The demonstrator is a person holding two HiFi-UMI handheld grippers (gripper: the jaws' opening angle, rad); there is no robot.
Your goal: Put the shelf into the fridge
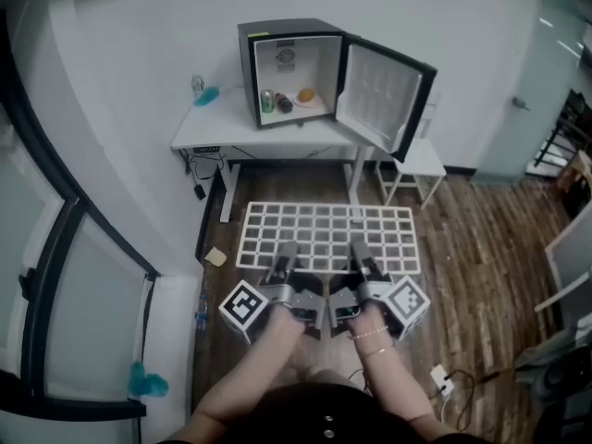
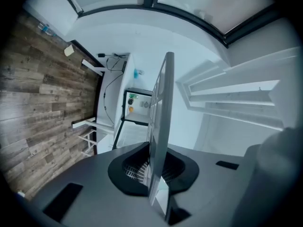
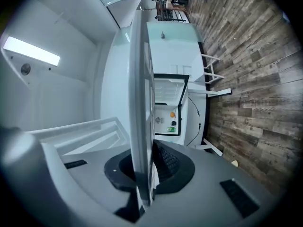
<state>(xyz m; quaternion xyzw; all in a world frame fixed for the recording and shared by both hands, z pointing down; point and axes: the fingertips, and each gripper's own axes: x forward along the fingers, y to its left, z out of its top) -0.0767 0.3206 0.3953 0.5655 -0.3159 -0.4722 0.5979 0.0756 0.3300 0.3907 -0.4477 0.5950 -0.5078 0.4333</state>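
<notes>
Ahead of both grippers, a white table bearing an open black mini fridge is seen on dark wood-plank flooring. A white wire-grid shelf is held flat, its near edge clamped by the left gripper and the right gripper, both pointed forward.
</notes>
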